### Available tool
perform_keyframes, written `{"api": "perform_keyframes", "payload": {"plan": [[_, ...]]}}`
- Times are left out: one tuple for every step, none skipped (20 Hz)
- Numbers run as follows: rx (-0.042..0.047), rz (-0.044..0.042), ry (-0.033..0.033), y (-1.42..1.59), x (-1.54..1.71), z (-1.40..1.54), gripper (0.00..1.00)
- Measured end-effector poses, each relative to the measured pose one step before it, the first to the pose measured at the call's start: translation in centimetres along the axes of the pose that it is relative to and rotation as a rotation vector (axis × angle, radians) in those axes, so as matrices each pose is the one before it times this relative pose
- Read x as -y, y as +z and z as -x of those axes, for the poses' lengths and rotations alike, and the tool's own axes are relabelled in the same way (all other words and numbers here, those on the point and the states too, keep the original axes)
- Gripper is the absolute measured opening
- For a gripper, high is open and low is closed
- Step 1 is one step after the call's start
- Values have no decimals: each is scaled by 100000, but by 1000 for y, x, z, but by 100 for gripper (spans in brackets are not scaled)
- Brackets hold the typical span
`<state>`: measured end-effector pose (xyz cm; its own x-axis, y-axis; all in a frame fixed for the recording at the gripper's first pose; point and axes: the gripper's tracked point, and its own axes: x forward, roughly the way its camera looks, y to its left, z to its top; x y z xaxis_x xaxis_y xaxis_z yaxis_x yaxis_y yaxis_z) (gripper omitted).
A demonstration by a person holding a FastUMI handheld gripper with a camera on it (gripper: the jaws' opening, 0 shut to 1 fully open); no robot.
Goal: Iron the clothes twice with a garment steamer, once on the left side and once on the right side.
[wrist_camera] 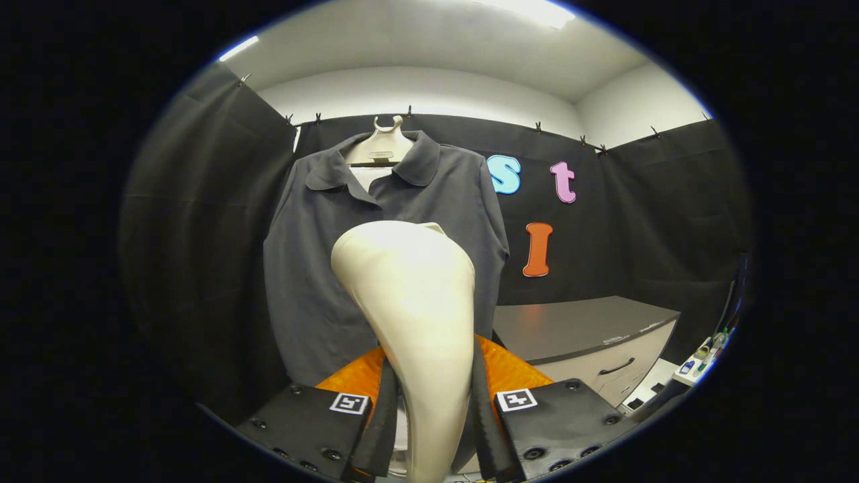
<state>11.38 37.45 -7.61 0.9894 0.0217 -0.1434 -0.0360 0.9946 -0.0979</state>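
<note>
A dark grey collared shirt hangs on a white hanger against the booth's black wall, facing me. My gripper is shut on the cream garment steamer, both fingers pressing its narrow handle. The steamer's wide head rises beyond the fingers and covers the shirt's lower middle, slightly toward its right half. I cannot tell whether the head touches the cloth.
A low cabinet with a dark top and a drawer handle stands to the right of the shirt. Small items lie on a white surface further right. Black cloth walls close in behind the shirt and on both sides.
</note>
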Motion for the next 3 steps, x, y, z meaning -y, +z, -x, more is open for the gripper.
{"api": "perform_keyframes", "payload": {"plan": [[-121, 111, 218, -48, -162, -92, 55], [-136, -66, 265, -16, -95, -31, 55], [-146, -44, 298, -33, -93, 13, 55]]}}
